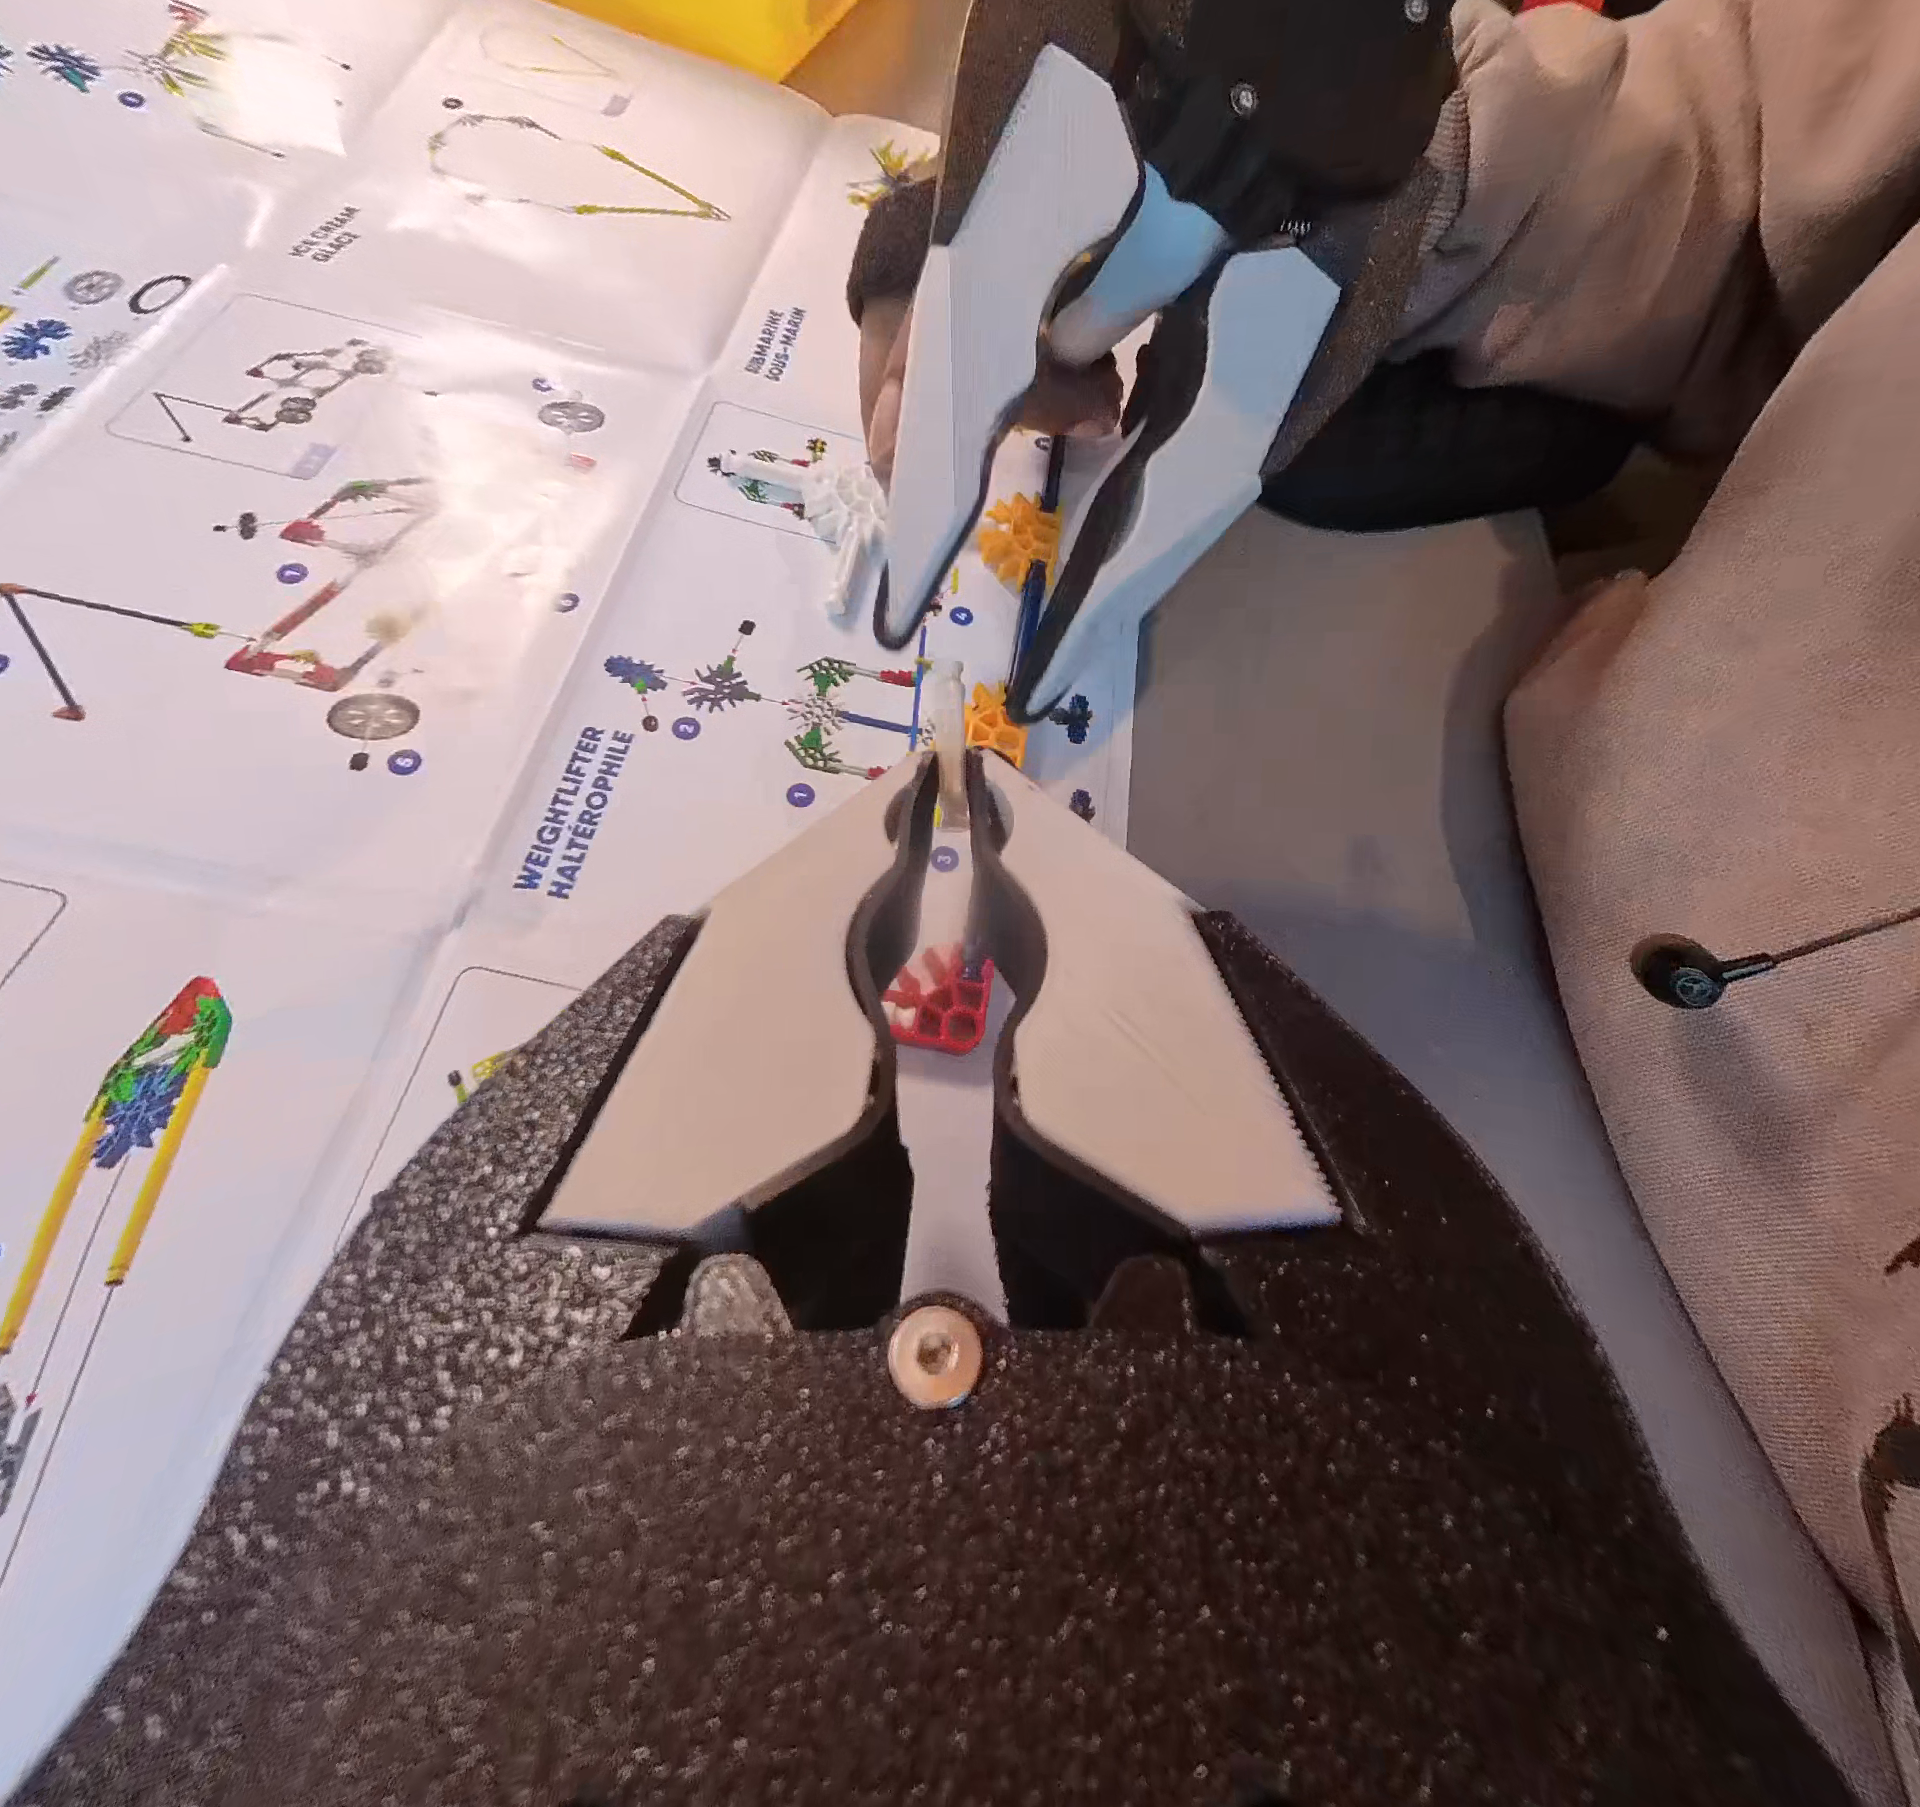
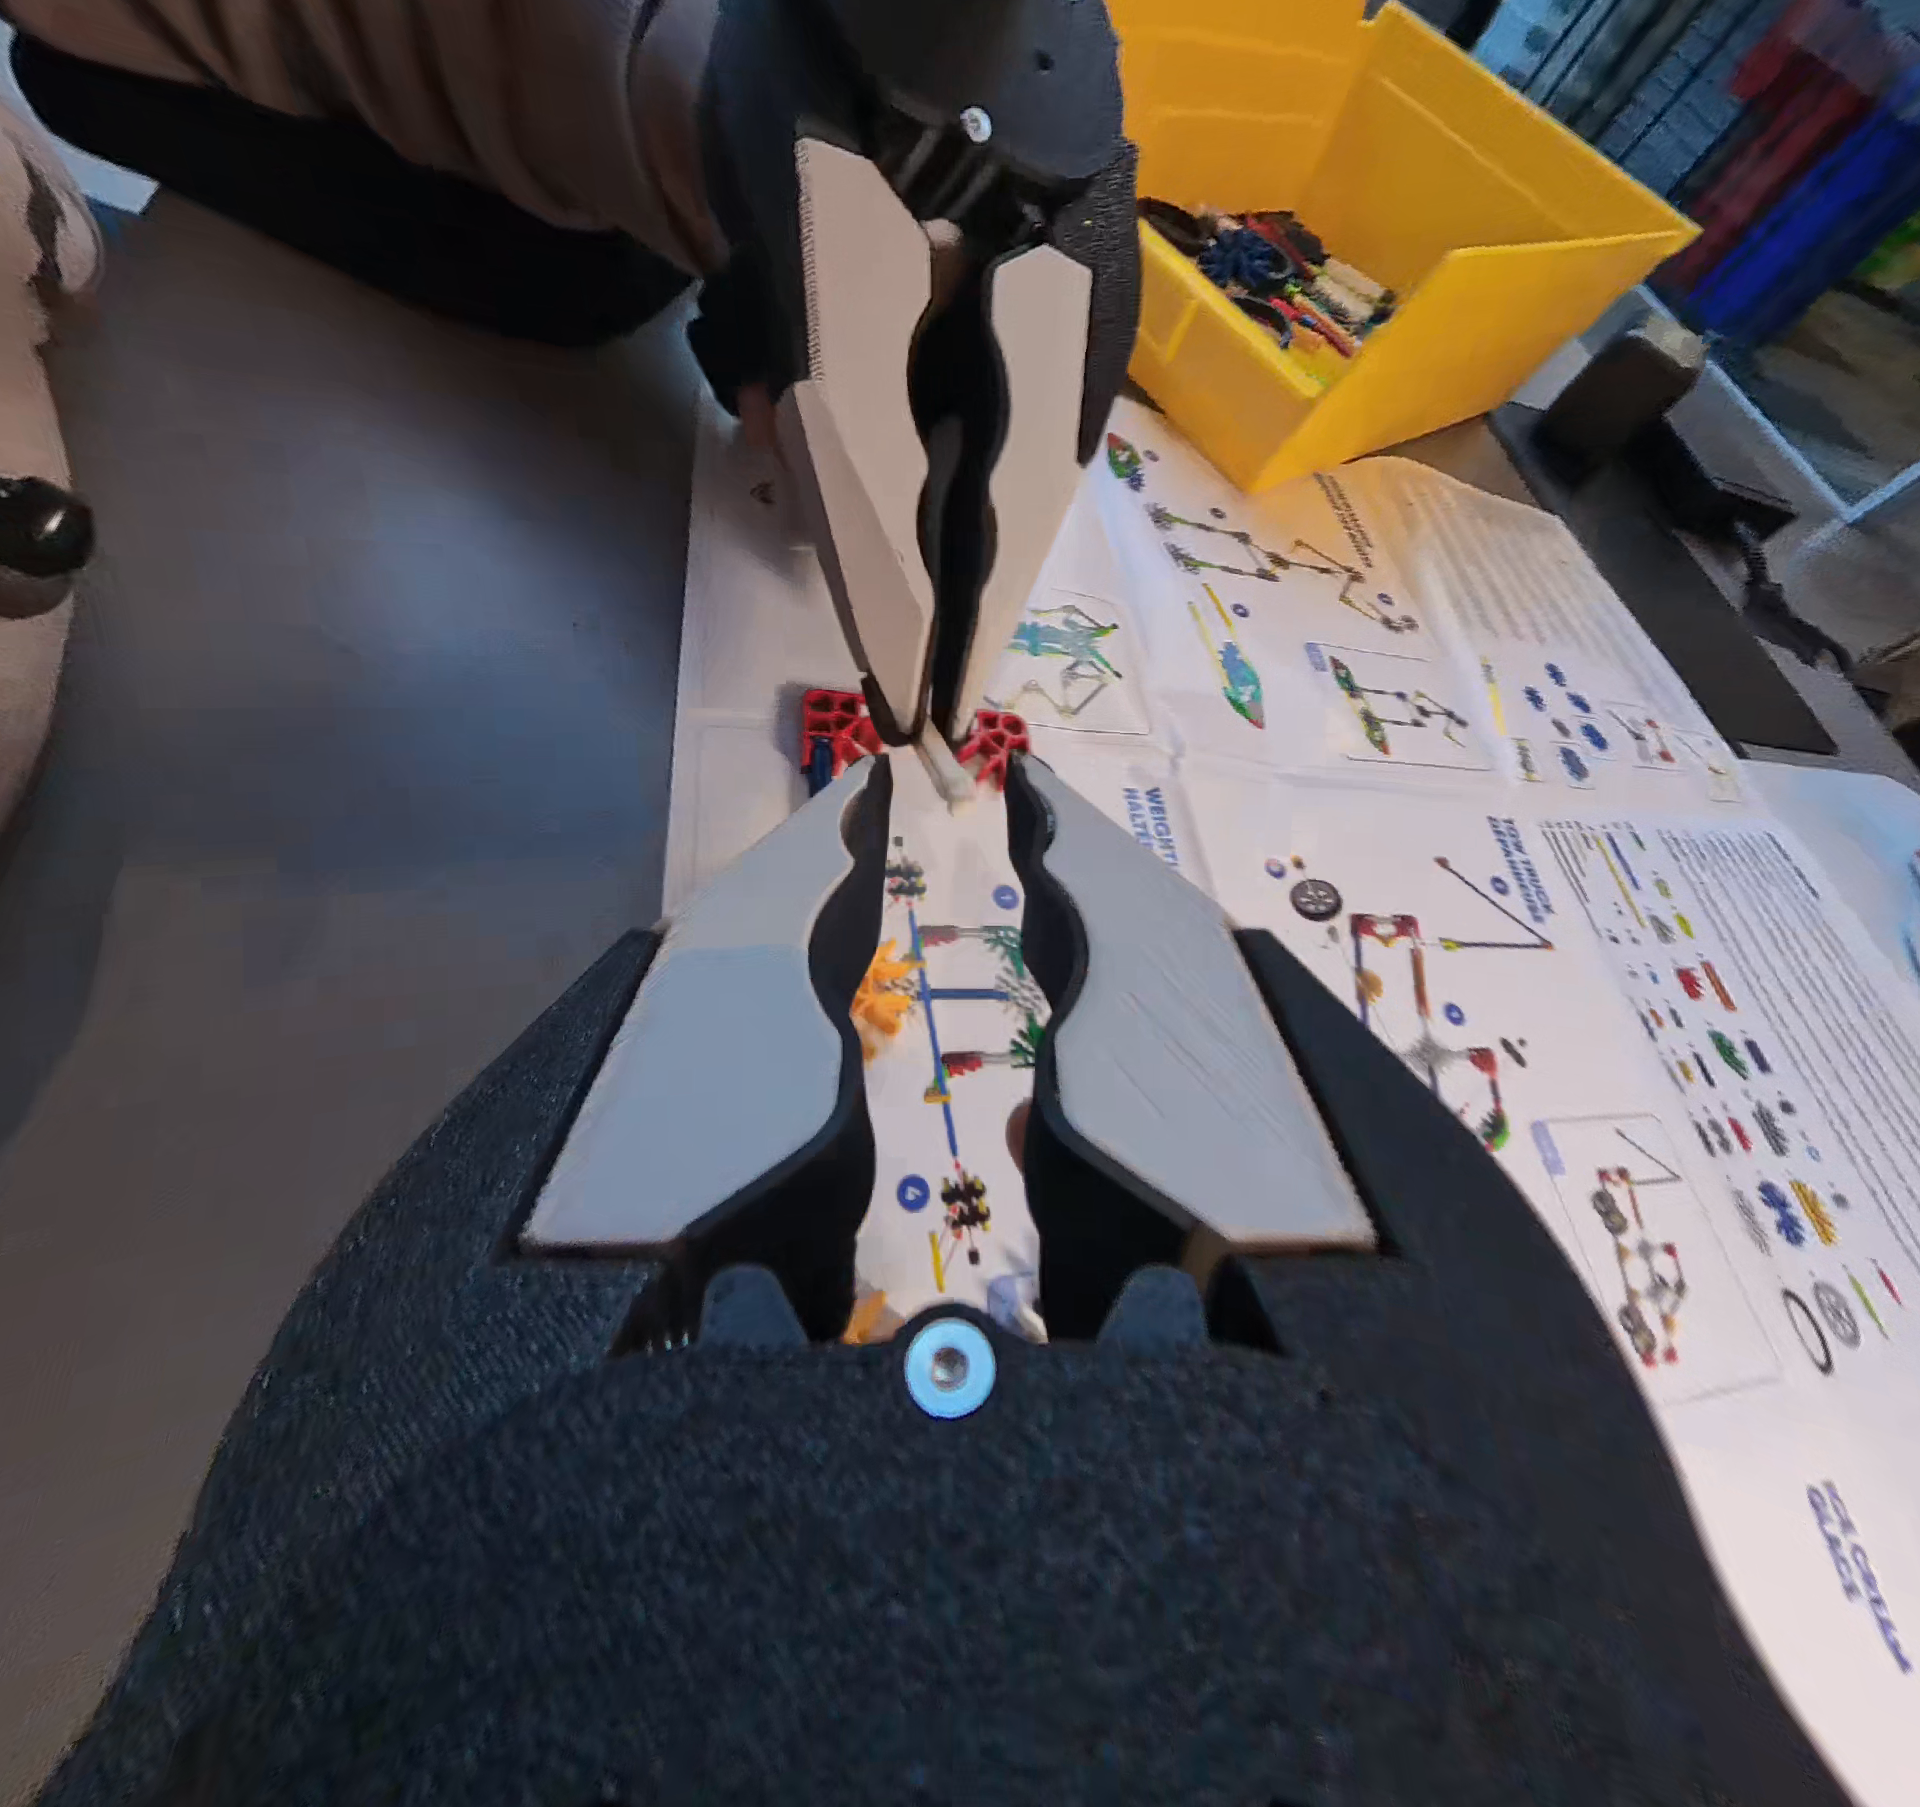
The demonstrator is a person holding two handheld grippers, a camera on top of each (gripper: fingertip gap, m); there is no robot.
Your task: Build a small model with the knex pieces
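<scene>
The left gripper (image 1: 943,770) pinches a short white rod (image 1: 948,718) at its tips, beside a yellow connector (image 1: 995,718). The right gripper (image 2: 948,770) stands spread just short of that rod, empty. Red connectors (image 2: 995,734) lie on the instruction sheet (image 2: 1351,822); their joints are hidden. A yellow bin (image 2: 1455,230) sits beyond.

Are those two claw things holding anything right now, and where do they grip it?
The left gripper pinches a short translucent white plastic rod near one end, between its fingertips. The right gripper is open and holds nothing.
</scene>
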